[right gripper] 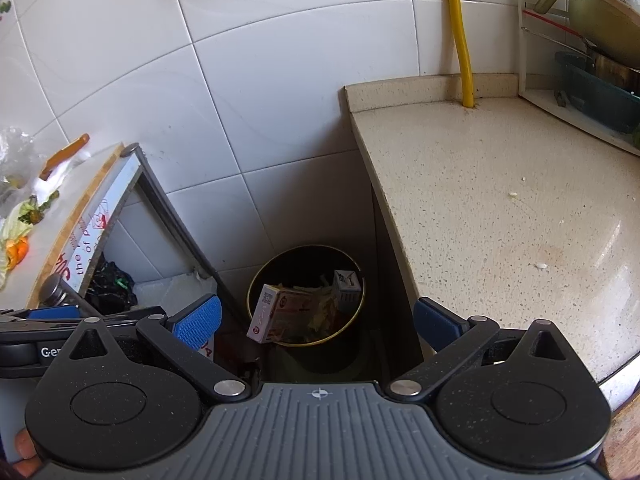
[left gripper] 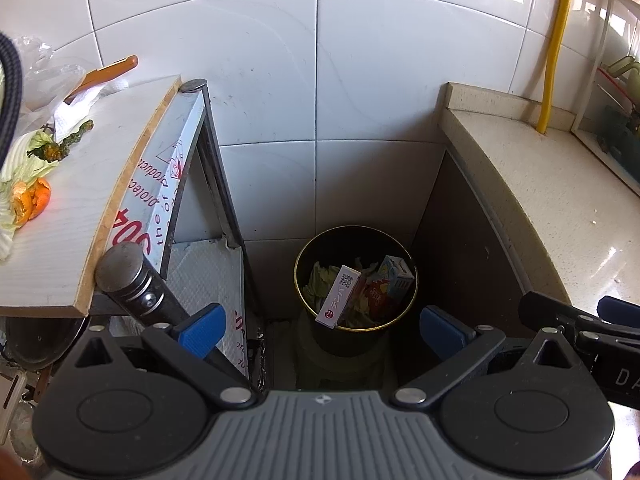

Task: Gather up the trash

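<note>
Both empty, jaws apart, left gripper and right gripper hover above the bin; next, probably, the scraps far left.

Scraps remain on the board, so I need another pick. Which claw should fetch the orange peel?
Left, probably. Both claws, left claw and right claw, hang open and empty above the bin. The orange peel lies on the white board, on the left claw's side.
</note>
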`<action>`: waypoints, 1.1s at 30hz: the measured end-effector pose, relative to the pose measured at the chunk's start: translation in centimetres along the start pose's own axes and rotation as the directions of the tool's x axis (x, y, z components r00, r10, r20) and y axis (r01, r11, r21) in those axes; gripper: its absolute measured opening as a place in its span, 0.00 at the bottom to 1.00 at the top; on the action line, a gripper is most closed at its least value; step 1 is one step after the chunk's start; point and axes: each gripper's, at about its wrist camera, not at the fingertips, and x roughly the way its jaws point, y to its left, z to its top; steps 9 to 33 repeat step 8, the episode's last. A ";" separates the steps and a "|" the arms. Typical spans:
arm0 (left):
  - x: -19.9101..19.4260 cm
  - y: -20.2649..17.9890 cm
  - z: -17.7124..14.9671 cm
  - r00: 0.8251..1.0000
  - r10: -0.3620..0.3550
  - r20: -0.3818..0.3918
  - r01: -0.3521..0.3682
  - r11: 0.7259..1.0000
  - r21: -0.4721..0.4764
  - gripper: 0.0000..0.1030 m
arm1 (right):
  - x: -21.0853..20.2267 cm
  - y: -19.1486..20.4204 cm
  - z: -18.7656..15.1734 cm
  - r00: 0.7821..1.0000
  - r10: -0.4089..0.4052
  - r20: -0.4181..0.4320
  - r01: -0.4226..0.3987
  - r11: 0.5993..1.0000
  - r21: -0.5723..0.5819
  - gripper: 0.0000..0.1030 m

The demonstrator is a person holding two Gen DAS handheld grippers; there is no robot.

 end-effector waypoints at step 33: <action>0.2 -0.3 0.0 1.000 0.003 -0.001 -0.003 1.000 0.005 0.99 | 0.3 -0.3 0.0 1.000 0.002 -0.009 -0.002 1.000 0.008 1.00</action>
